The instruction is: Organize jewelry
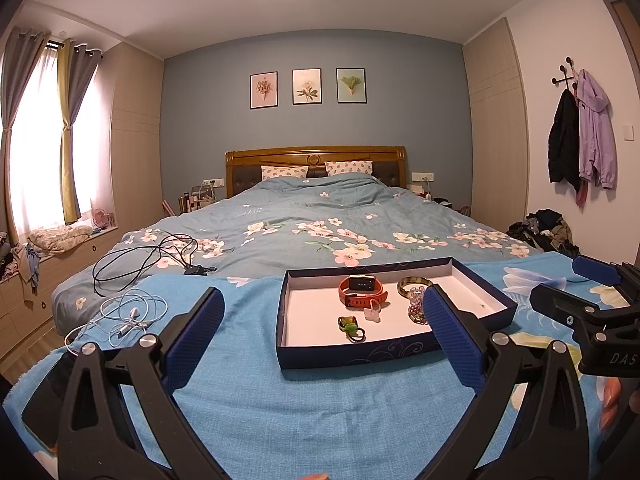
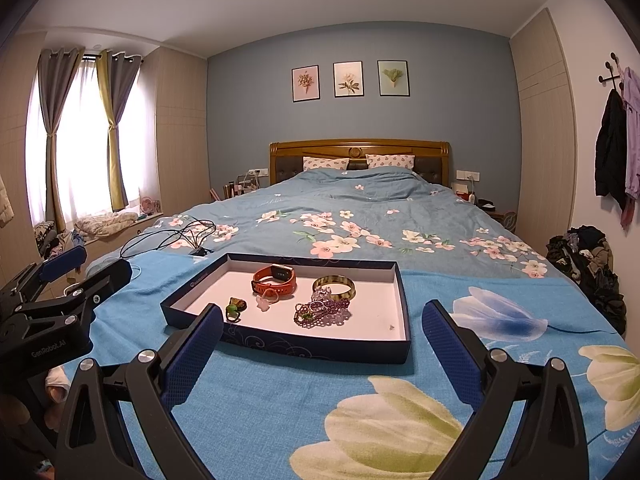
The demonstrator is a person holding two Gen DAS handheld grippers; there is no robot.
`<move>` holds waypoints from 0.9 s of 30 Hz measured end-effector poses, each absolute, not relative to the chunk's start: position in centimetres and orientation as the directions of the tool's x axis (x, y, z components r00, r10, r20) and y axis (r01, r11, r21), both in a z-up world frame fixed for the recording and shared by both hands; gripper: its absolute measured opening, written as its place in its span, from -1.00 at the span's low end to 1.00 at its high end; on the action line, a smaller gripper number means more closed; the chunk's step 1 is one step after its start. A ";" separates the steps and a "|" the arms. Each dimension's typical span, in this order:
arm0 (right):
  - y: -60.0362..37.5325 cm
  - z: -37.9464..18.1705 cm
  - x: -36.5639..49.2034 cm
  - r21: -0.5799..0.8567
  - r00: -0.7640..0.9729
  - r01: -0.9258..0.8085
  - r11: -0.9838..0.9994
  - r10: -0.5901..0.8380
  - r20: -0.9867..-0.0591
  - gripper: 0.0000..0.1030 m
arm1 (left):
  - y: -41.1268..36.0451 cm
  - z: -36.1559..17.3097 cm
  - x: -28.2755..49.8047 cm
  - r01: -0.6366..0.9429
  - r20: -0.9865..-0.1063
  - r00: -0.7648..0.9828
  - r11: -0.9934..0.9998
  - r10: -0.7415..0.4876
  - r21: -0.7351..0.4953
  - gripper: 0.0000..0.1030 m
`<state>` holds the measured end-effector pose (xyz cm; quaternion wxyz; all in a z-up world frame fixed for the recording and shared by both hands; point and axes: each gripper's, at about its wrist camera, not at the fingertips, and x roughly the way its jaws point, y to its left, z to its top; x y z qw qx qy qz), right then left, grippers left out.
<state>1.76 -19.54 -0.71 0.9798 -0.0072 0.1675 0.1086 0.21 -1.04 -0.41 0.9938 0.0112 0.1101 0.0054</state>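
Observation:
A dark blue box lid [image 1: 352, 357] [image 2: 312, 346] with a white floor lies on the blue towel at the foot of the bed. In it are an orange smartwatch [image 1: 362, 292] [image 2: 275, 279], a green-gold bangle [image 1: 414, 285] [image 2: 334, 285], a purple bead chain [image 2: 322, 312] [image 1: 416, 312], a green ring [image 1: 349, 326] [image 2: 234, 309] and a small clear piece [image 1: 374, 312] [image 2: 265, 302]. My left gripper [image 1: 320, 312] is open and empty in front of the box. My right gripper [image 2: 322, 320] is open and empty, also short of the box.
A blue flowered towel [image 1: 280, 408] [image 2: 360, 408] covers the bed's foot. White earphones [image 1: 128, 316] and black cables [image 1: 160, 256] [image 2: 180, 236] lie to the left. A clothes pile [image 2: 588, 264] sits right of the bed.

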 end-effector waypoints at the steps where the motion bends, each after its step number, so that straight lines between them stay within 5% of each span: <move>1: -19.5 -0.7 1.9 0.022 0.921 -0.214 0.977 0.209 -0.330 0.87 | -1.0 -0.4 0.2 -0.008 -0.219 0.976 1.000 0.013 0.023 0.90; 27: -19.7 -0.8 2.1 0.029 0.920 -0.216 0.976 0.213 -0.328 0.87 | -1.1 -0.4 0.3 -0.014 -0.220 0.975 1.000 0.019 0.028 0.90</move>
